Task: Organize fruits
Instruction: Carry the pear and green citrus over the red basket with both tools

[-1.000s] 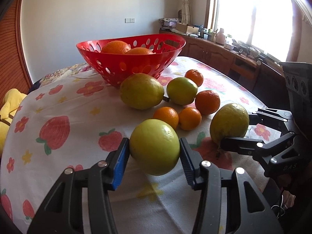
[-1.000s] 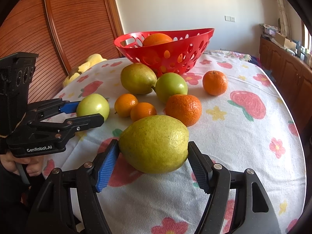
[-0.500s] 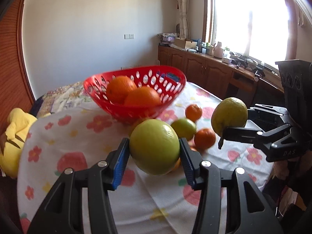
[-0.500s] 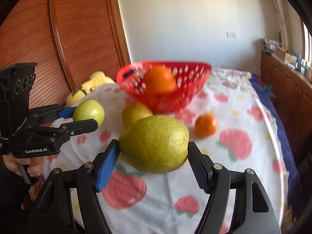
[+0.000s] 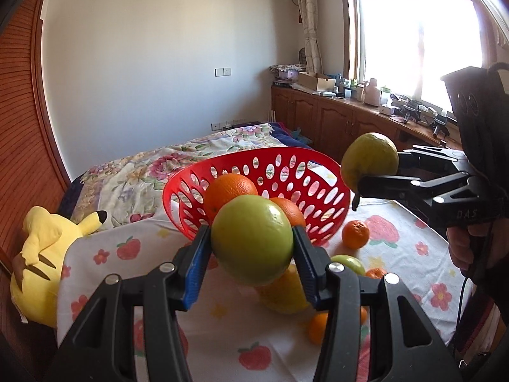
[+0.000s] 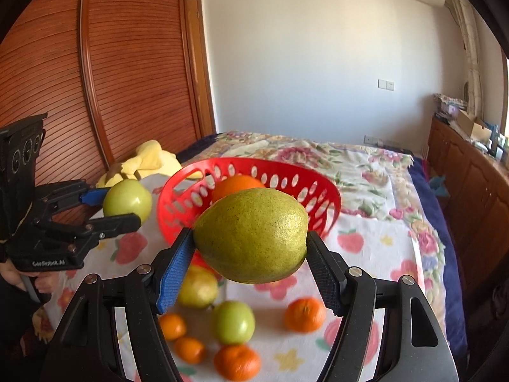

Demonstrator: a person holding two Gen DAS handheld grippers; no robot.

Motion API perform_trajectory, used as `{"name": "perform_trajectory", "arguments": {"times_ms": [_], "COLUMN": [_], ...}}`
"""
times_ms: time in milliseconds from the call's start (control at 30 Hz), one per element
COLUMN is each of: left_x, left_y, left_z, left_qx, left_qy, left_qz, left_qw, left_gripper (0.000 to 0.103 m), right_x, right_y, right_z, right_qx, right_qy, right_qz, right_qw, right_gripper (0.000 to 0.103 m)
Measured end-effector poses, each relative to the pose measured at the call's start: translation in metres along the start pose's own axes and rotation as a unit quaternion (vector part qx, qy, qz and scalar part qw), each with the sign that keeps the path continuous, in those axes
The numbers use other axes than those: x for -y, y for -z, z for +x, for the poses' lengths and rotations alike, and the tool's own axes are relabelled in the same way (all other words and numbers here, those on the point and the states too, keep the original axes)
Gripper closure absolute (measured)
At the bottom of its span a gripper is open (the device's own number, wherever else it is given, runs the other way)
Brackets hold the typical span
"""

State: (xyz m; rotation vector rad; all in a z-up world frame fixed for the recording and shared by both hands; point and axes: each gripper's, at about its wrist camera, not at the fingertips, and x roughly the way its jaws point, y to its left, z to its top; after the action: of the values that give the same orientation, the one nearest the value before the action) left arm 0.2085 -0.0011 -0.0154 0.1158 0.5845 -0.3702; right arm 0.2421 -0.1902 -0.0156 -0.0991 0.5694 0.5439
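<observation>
**Both fruits up and level with the basket rim**

The red basket [image 5: 254, 191] lies straight ahead of both grippers and a little below the fruit they carry. The left gripper [image 5: 251, 251] is clamped on a round green apple [image 5: 251, 238], which hangs in front of the near rim. The right gripper [image 6: 251, 251] is closed on a yellow-green pear [image 6: 251, 235], its long axis lying crosswise between the pads. In the left wrist view the pear hangs just beside the basket's right-hand rim, so the right hand looks the nearer to a drop; the apple is beside the opposite rim in the right wrist view. Two oranges [image 5: 230, 189] already sit inside.

A second ago both fruits were low, just off the surface [image 6: 366, 254], with the basket well beyond them and the loose fruit between. Now both have risen and closed in, and the remaining mandarins [image 6: 303, 313], green apple [image 6: 233, 321] and pear are below the grippers.
</observation>
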Motion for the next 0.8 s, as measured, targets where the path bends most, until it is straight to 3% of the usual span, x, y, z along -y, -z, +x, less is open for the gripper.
{"name": "perform_trajectory", "arguments": {"times_ms": [533,800], "left_x": [-0.016,-0.017], "left_y": [-0.022,-0.023], "left_z": [0.049,0.063], "left_qx": [-0.015,-0.020], "left_qy": [0.003,0.005], "left_qz": [-0.009,-0.013], "left_qw": [0.9998,0.9997], "left_gripper": [0.053,0.053], "right_x": [0.021,0.025], "right_y": [-0.035,-0.036], "right_z": [0.080,0.108], "right_qx": [-0.043,-0.076], "right_qy": [0.006,0.019], "right_qz": [-0.031,-0.048], "right_qw": [0.999,0.996], "right_gripper": [0.031,0.031]}}
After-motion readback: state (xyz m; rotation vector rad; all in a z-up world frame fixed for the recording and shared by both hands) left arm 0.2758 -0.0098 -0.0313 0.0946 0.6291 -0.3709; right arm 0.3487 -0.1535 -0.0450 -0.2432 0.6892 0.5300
